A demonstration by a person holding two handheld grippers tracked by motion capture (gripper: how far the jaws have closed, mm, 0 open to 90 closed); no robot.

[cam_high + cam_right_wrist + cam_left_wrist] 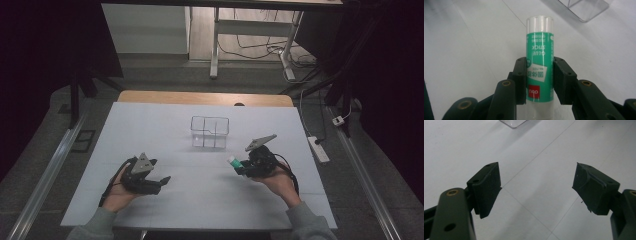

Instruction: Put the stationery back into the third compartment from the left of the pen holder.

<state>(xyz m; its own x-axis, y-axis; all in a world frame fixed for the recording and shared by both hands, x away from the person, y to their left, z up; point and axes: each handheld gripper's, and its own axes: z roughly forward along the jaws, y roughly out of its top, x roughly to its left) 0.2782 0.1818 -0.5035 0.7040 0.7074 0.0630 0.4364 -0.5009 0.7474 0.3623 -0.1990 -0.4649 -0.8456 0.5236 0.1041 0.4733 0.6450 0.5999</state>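
organizer [209,132] on table [150,130], glue stick [234,162] before it

Your glossy plastic glue stick [539,62] sits between matt black rubbery pads [521,75], above a smooth white table [150,130], near a clear plastic organizer [209,132].

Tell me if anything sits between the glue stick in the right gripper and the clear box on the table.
Nothing visible does. The right gripper is shut on the glue stick, and only bare white table lies between it and the clear box. The left gripper is open, off to the side.
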